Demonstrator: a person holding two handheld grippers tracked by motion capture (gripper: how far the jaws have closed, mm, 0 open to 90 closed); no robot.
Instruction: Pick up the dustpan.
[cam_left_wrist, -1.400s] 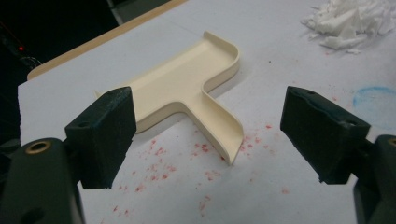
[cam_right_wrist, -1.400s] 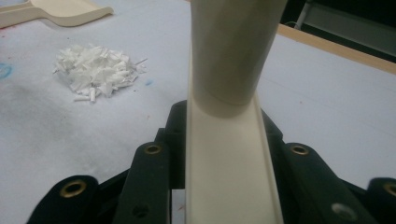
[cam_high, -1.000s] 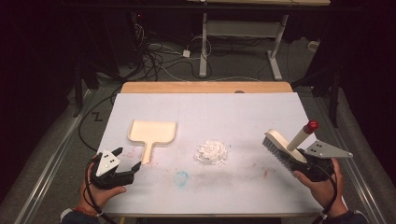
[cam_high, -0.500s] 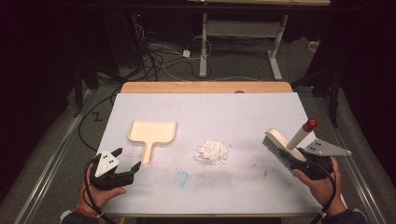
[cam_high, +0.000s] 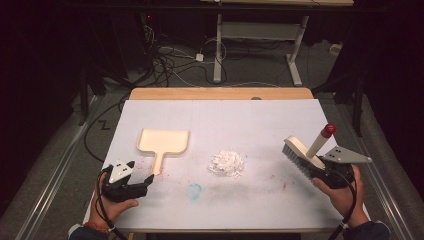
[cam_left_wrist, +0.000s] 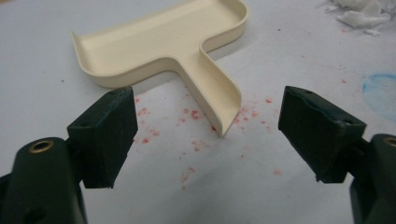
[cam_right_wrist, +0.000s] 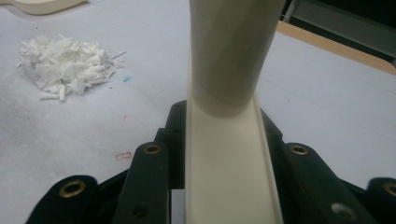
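A cream dustpan (cam_high: 162, 142) (cam_left_wrist: 161, 44) lies flat at the table's left, handle toward me. My left gripper (cam_high: 148, 180) (cam_left_wrist: 208, 130) stands open just short of the handle's end, touching nothing. A pile of white shreds (cam_high: 227, 163) (cam_right_wrist: 65, 65) sits mid-table. At the right, my right gripper (cam_high: 315, 167) (cam_right_wrist: 224, 154) is shut on a cream brush (cam_high: 300, 152) (cam_right_wrist: 229, 93) with grey bristles and a red-tipped handle (cam_high: 328, 131). The brush is held above the table, right of the shreds.
The white table cover (cam_high: 250, 120) carries red specks near the dustpan handle and a blue smudge (cam_high: 195, 190). A wooden edge (cam_high: 220, 93) runs along the far side. Cables and a desk frame (cam_high: 260, 30) lie on the floor beyond.
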